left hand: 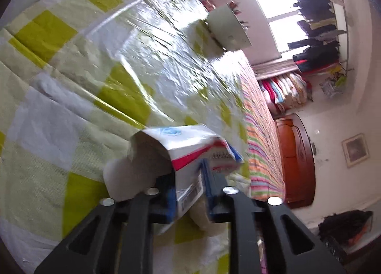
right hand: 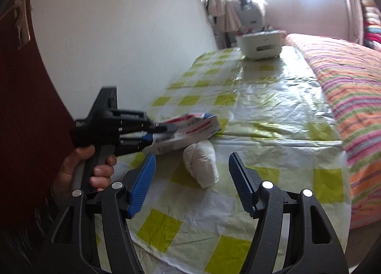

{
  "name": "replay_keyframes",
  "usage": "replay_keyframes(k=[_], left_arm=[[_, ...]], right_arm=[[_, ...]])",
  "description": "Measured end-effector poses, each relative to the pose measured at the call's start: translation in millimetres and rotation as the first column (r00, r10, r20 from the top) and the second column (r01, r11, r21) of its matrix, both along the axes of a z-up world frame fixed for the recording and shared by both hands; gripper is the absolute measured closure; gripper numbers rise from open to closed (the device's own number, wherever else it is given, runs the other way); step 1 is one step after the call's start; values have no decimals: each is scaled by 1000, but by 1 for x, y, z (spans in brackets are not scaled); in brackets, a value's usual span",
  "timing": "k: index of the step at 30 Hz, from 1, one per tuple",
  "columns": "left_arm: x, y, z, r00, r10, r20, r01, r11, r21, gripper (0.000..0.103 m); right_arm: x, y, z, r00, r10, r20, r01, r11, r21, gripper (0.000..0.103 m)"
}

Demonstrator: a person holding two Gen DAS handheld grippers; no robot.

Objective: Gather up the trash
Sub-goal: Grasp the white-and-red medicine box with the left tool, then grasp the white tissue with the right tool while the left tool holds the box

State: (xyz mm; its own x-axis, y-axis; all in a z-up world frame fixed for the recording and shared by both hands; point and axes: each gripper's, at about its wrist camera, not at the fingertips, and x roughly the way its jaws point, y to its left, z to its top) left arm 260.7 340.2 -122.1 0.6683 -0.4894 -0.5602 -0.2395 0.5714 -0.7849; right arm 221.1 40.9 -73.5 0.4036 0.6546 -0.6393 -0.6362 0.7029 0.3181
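A flattened white carton (left hand: 190, 145) with red and blue print is pinched between the blue pads of my left gripper (left hand: 189, 186), which is shut on it. The right wrist view shows that gripper (right hand: 158, 136) holding the carton (right hand: 190, 126) just above the table, with a person's hand (right hand: 78, 169) on its handle. Right below the carton a crumpled white tissue wad (right hand: 202, 167) lies on the checked cloth. My right gripper (right hand: 192, 157) stands open just in front of the wad, its fingers either side of it and apart from it. The wad (left hand: 121, 178) also shows left of the carton.
The table (right hand: 262, 98) wears a yellow-green checked cloth under clear plastic. A white tub (right hand: 259, 45) stands at its far end. A bed with a striped cover (right hand: 352, 98) runs along the right side. A white wall (right hand: 119, 36) borders the left.
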Motion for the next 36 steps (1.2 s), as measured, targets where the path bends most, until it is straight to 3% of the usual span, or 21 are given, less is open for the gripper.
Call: replay_keyframes(k=[7,11,14,21,25,36], left_arm=[[-6,-12,18,999,-9,39,7,998,58,93],[-16,-16,36,998,-6,64,-2,992,128,94],[-25,-16,47,996,-3,88,-10,989,146,97],[-39,-8,60,994,-1,113,-18,986,165,97],[-37,-7,45,998,-13,69,2,989,147,97],[-33,-4,17,1000,6,-18,-4,998,64,95]], right_arm=[[9,48,-12,992,127,22,-120,973,-196,36],[14,66,-22,987,153,57,-127,938,-321,31],[23,74,-38,987,162,12,-147,919,-366,31],[36,81,-57,990,136,-23,-134,909,-396,31],[39,91,-59,991,134,-25,-132,901,-412,42],[38,92,-58,993,117,-29,-119,918,-379,42]])
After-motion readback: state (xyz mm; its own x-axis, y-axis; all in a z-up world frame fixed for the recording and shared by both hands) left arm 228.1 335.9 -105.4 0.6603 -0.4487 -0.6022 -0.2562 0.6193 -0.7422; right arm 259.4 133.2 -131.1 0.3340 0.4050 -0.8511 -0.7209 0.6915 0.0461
